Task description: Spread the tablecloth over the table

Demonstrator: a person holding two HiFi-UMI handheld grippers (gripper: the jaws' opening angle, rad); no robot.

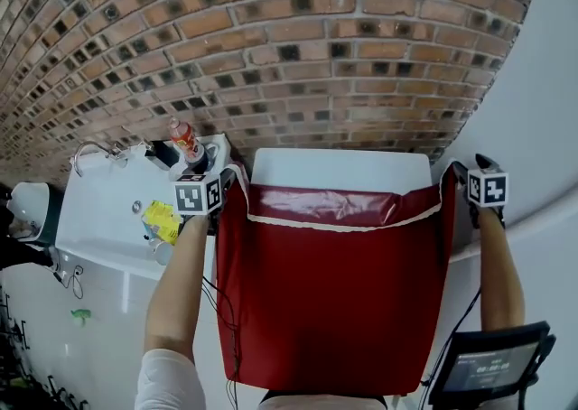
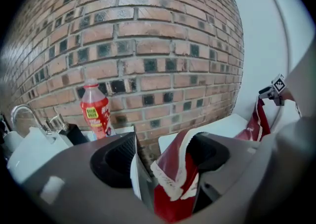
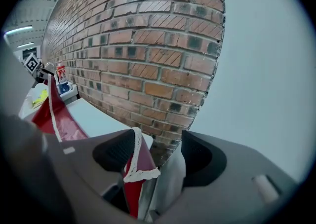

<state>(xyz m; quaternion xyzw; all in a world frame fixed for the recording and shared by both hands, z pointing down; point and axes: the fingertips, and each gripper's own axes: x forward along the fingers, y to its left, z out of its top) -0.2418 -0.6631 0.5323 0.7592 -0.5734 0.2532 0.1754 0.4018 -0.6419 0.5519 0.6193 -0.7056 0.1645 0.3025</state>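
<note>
Nearest me the red tablecloth [image 1: 334,300] hung down toward 6 o'clock. Its lace-trimmed far edge ran from 9 to 3 o'clock between my two grippers and sagged along the near edge of the white table [image 1: 341,167]. Nearly all the bare tabletop lay beyond that edge at 12 o'clock, so I judged the cloth had yet to be carried that way. Both hands stood about level, neither nearer the table. My left gripper [image 2: 163,158] had its jaws spread wide, with the cloth's left corner lying loose against the 3 o'clock jaw, not pinched. My right gripper [image 3: 158,155] was wide apart too, with the right corner draped against its 9 o'clock jaw, unclamped. A bottle [image 2: 96,109] stood at 10 o'clock from the left jaws, by the brick wall [image 2: 148,30]
</note>
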